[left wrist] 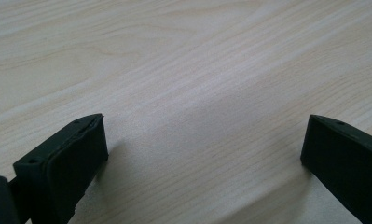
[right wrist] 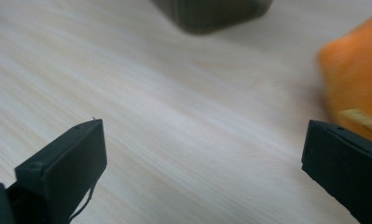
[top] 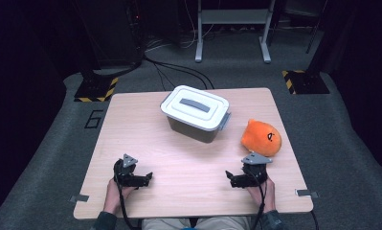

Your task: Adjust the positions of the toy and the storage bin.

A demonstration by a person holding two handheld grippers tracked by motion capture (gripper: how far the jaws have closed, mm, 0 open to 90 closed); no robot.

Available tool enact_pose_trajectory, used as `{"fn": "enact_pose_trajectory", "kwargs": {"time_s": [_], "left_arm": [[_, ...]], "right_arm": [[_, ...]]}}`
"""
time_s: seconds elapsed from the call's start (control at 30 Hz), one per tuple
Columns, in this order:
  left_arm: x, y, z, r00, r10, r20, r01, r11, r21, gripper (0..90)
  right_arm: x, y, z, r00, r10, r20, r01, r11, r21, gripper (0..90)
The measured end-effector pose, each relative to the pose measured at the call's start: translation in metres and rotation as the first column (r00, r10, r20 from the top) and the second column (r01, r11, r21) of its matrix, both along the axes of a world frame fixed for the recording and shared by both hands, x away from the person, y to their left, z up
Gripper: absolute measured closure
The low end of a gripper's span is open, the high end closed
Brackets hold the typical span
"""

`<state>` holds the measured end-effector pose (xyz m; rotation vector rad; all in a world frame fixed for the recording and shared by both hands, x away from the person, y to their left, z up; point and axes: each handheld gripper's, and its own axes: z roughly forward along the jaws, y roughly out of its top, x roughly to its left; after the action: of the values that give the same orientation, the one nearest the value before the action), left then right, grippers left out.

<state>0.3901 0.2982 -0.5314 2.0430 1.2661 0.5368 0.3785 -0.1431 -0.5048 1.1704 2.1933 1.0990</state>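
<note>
An orange plush toy [top: 261,137] lies near the table's right edge; in the right gripper view the toy [right wrist: 356,70] sits just beyond the right-hand jaw. A grey box with a white lid and a grey handle [top: 196,113] stands at the table's middle back, and its lower wall [right wrist: 211,11] is blurred at the top of the right gripper view. My right gripper [top: 230,178] rests low over the table just in front of the toy, open [right wrist: 202,128], with bare wood between its jaws. My left gripper [top: 148,178] sits at the front left, open [left wrist: 202,126] over bare wood.
The wooden table [top: 131,124] stands on grey carpet. A white metal stand [top: 231,19] and cables are on the floor behind it. Black bases with yellow stripes [top: 98,89] flank the far corners. Both hands [top: 113,191] reach in over the front edge.
</note>
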Motion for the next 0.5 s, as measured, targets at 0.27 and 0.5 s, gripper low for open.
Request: {"fn": "enact_pose_trajectory", "kwargs": {"time_s": [0.27, 0.5], "left_arm": [[0.002, 0.001, 0.0, 1.0, -0.004, -0.003, 0.004, 1.0, -0.004, 0.0], [0.012, 0.006, 0.009, 0.9997, 0.017, -0.019, -0.018, 0.999, -0.041, 0.0]], "right_arm": [[0.016, 0.016, -0.021, 0.9984, 0.029, -0.047, -0.032, 0.998, -0.06, 0.0], [0.02, 0.02, -0.024, 0.9957, 0.042, -0.083, -0.05, 0.994, -0.101, 0.0]]}}
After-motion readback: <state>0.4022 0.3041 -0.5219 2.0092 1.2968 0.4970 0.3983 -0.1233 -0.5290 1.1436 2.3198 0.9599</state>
